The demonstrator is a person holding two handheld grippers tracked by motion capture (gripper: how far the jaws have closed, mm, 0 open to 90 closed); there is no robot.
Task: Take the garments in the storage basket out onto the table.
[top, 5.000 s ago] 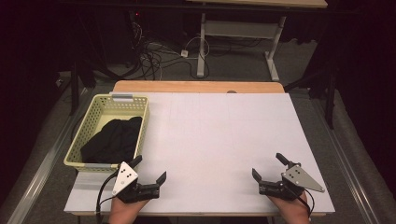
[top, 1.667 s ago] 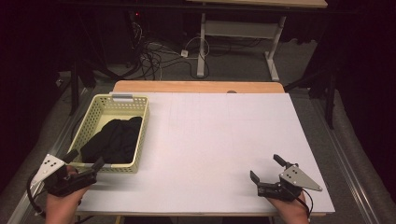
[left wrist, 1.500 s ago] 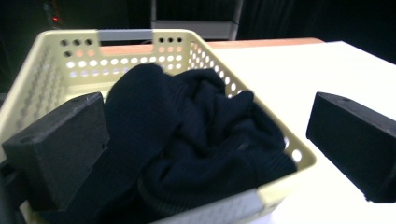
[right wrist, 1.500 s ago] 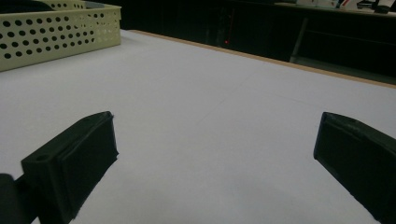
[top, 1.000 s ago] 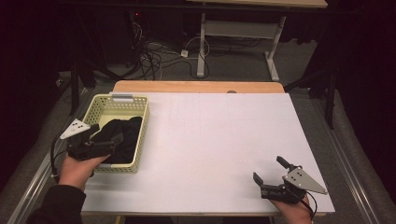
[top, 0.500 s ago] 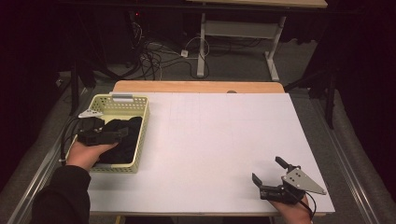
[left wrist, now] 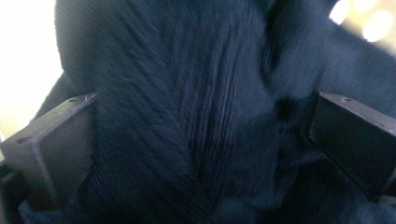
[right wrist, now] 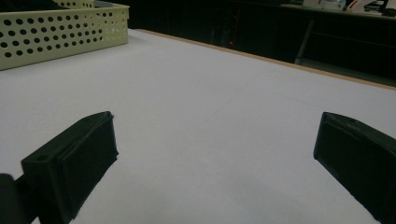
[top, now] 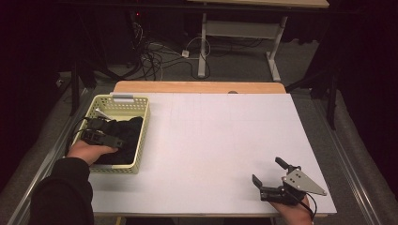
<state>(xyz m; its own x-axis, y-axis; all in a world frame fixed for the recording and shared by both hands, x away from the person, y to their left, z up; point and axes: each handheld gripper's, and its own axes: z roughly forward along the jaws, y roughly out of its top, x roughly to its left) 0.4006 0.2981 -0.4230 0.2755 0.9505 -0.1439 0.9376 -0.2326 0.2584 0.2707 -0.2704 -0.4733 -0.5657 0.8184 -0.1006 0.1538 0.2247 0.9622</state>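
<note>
The left gripper [left wrist: 201, 154] had its jaws spread wide with the dark cloth [left wrist: 196, 93] bunched between them, inside the yellow basket [top: 140, 140] at the table's [top: 216, 136] left edge. The right gripper [top: 268, 174] rested open near the front right corner.

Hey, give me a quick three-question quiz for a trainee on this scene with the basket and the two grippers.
1. True or false: the left gripper is down in the yellow basket.
2. Which thing lies between the left gripper's open jaws? A a white towel, B the dark cloth, C a cup.
3. Fill in: the right gripper rests open on the white ____.

Key: 1 true. 2 B. 3 table.
</note>
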